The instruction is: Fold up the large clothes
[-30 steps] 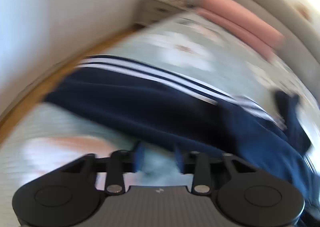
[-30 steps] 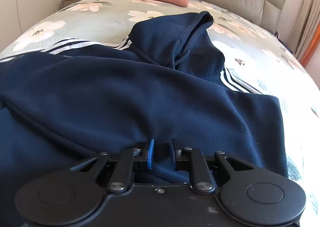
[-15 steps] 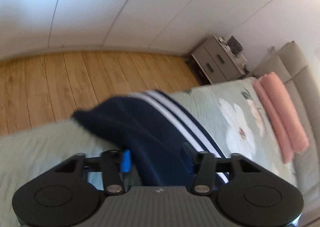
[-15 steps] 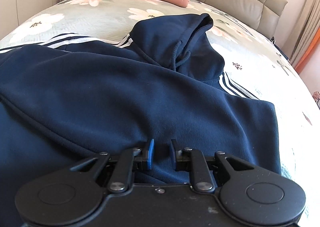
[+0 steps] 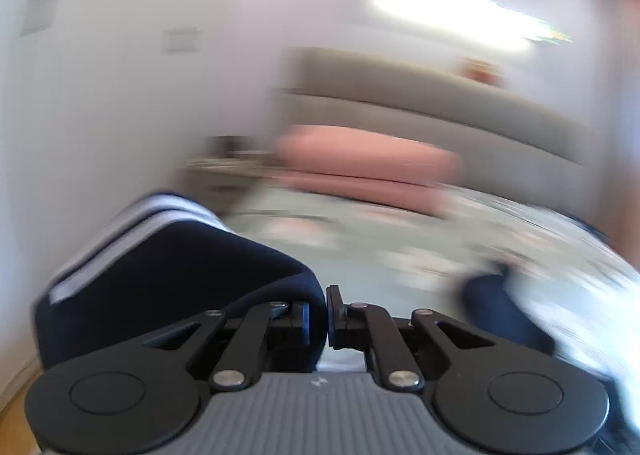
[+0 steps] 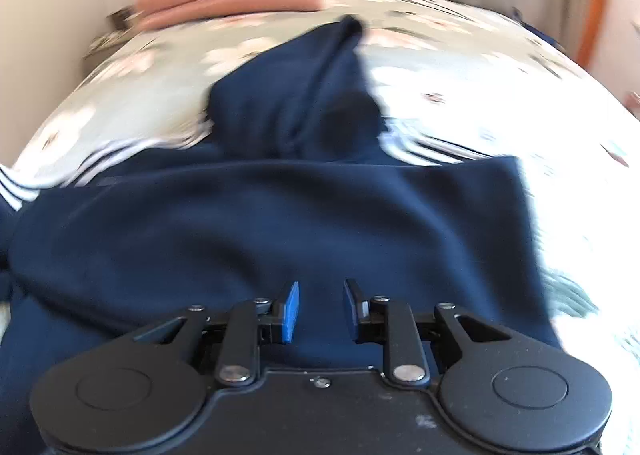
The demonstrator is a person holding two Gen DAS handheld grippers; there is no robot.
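In the left wrist view, which is badly smeared, our left gripper (image 5: 318, 315) is clamped on a navy sleeve (image 5: 172, 275) with white stripes. The cloth bulges up to the left of the fingers and is raised above the bed (image 5: 360, 231). Further off we make out what seem to be pink pillows (image 5: 360, 163) against a grey headboard (image 5: 440, 111).

In the right wrist view, our right gripper (image 6: 320, 313) stands with its blue pads (image 6: 290, 311) apart, holding nothing, just above the hoodie (image 6: 280, 223). The hoodie lies spread across the near edge of the floral bed, its hood (image 6: 304, 95) pointing toward the pillows at the far edge, and white stripes show at both sides.
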